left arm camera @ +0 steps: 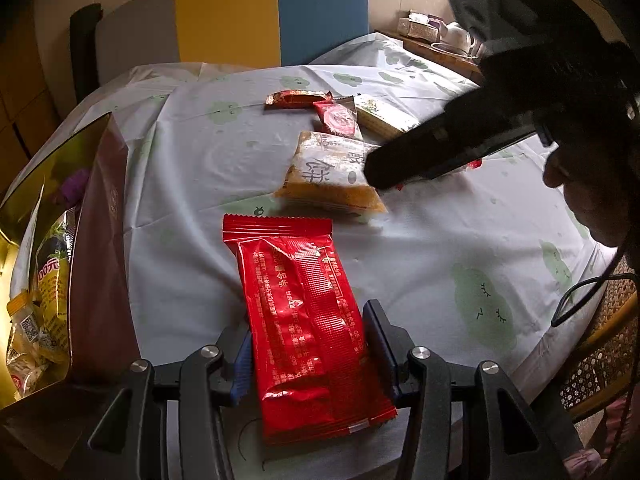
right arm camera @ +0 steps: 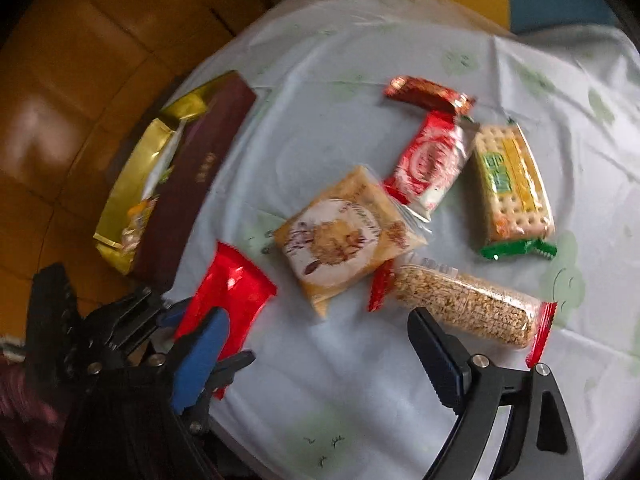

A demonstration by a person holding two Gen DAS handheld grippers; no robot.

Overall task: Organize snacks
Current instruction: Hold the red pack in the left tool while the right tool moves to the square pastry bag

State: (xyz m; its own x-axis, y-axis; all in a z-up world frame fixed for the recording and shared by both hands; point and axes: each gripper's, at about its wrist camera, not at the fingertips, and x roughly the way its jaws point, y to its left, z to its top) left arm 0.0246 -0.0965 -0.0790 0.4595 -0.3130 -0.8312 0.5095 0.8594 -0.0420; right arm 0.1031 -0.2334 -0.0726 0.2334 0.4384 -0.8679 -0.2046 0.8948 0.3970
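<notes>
My left gripper [left arm camera: 310,334] is shut on a red snack packet [left arm camera: 300,312], its blue pads pressing on both long sides just above the tablecloth. The maroon box [left arm camera: 100,240] with a gold lining stands to its left and holds several snacks. My right gripper [right arm camera: 316,346] hangs open over bare cloth, with nothing between its pads. Just beyond it lie a grain bar [right arm camera: 464,308] and an orange-yellow packet [right arm camera: 348,236]. Farther off lie a cracker packet [right arm camera: 512,184], a red-and-white packet [right arm camera: 432,160] and a red-brown bar [right arm camera: 430,94]. One dark finger [left arm camera: 420,156] of the right gripper reaches over the orange packet [left arm camera: 332,172].
A round table under a pale cloth [right arm camera: 320,60] with green prints carries everything. A grey, yellow and blue chair back [left arm camera: 240,16] stands behind it. A side surface with a kettle [left arm camera: 456,38] is at the far right. A person's head [left arm camera: 592,200] and a wicker chair [left arm camera: 600,360] are on the right.
</notes>
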